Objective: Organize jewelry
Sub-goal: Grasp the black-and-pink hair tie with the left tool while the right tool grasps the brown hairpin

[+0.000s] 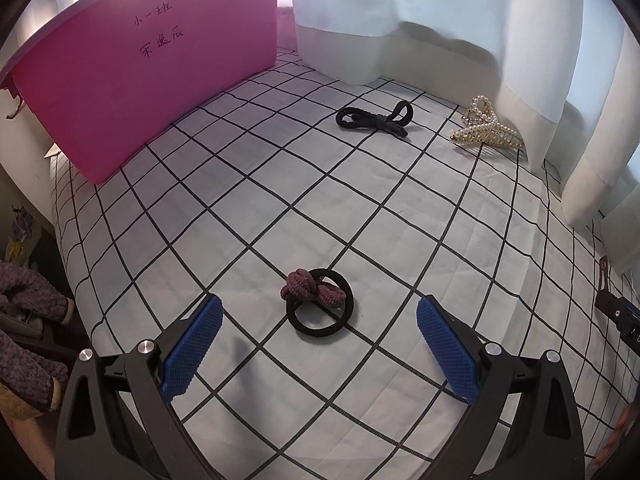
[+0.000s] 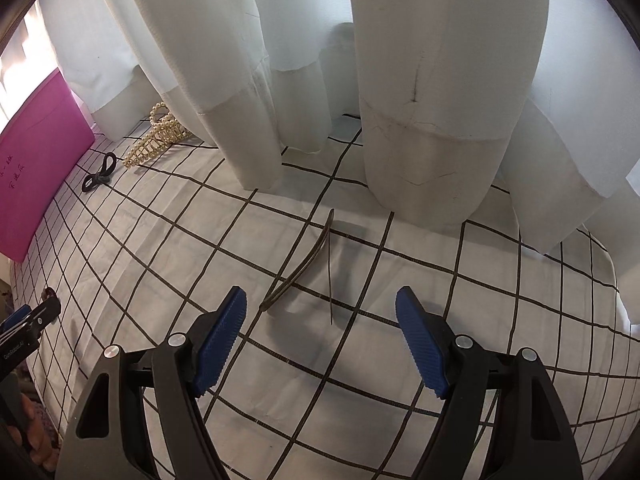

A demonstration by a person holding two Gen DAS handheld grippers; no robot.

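Observation:
A black hair tie with a purplish knotted scrunchie (image 1: 318, 303) lies on the checked cloth just ahead of my left gripper (image 1: 318, 312), whose blue pads stand open either side of it without touching. Farther back lie a black bow hair tie (image 1: 374, 120) and a pearl claw clip (image 1: 486, 128). In the right wrist view, a thin dark hair clip with a pin (image 2: 308, 264) lies just beyond my right gripper (image 2: 320, 304), which is open and holds nothing. The bow tie (image 2: 100, 176) and the pearl clip (image 2: 156, 140) show at the far left there.
A pink box (image 1: 152, 80) stands at the back left on the checked cloth (image 1: 400, 220). White curtains (image 2: 440, 100) hang down onto the cloth along the back and right. The other gripper (image 2: 24, 328) shows at the left edge of the right wrist view.

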